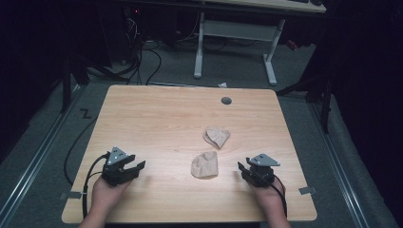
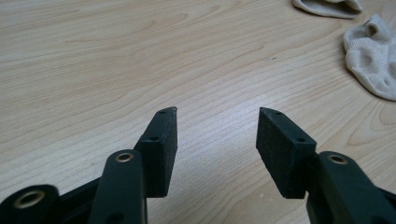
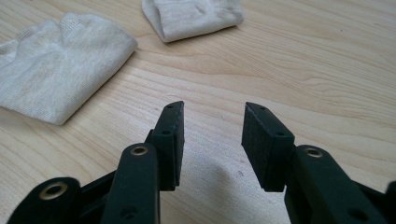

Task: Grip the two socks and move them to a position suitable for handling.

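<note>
— Starting at the left, what is seen?
— The left gripper (image 1: 135, 168) is held low over the near left of the tabletop (image 1: 157, 114), fingers (image 2: 164, 140) apart and nothing between them. Dark cables (image 1: 142, 57) are strewn on the grey floor (image 1: 47, 133) beyond the far left corner.
— And the middle?
— Pale wood grain is shown. Two beige socks are laid right of centre, close but apart: the near sock (image 1: 205, 165) and the far sock (image 1: 217, 136). A grey round plug (image 1: 226, 100) is set near the far edge. A white-legged desk (image 1: 237, 33) is placed behind, in a dim room.
— The right?
— The right gripper (image 1: 243, 169) is held just beside the near sock, fingers (image 3: 266, 140) spread, empty.
</note>
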The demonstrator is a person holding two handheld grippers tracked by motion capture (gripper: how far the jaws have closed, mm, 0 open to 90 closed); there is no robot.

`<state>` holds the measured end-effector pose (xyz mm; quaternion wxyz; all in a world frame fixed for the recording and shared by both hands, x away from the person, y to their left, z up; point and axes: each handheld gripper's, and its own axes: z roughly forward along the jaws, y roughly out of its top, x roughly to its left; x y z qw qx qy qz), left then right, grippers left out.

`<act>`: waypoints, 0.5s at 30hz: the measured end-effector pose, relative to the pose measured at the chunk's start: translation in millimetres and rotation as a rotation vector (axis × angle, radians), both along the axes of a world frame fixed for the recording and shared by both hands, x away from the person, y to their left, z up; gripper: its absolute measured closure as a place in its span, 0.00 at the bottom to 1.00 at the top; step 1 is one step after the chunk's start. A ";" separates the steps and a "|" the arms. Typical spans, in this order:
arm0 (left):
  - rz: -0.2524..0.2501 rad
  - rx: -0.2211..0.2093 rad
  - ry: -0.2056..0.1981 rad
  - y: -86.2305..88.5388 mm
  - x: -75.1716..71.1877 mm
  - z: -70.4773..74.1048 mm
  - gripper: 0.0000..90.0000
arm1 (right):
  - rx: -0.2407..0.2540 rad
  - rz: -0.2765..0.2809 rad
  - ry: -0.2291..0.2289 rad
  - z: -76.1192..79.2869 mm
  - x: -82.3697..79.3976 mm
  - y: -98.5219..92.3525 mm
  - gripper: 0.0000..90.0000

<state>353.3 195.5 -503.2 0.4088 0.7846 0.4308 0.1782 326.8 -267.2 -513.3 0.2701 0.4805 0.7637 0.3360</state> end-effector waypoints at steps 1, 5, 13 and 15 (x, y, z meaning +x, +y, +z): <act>0.000 -0.002 0.000 -0.5 0.0 -0.3 0.54 | 0.000 0.002 -0.004 0.2 -0.1 -0.5 0.66; -0.003 0.002 0.002 -1.1 -0.4 -0.9 0.54 | 0.019 0.010 -0.008 3.1 -0.7 0.3 0.67; -0.007 0.026 0.002 0.8 -5.9 -3.2 0.53 | 0.048 0.079 -0.020 11.3 3.5 15.7 0.77; -0.005 0.025 0.001 2.9 -8.1 -2.7 0.53 | 0.042 0.106 -0.025 12.3 4.9 23.5 0.80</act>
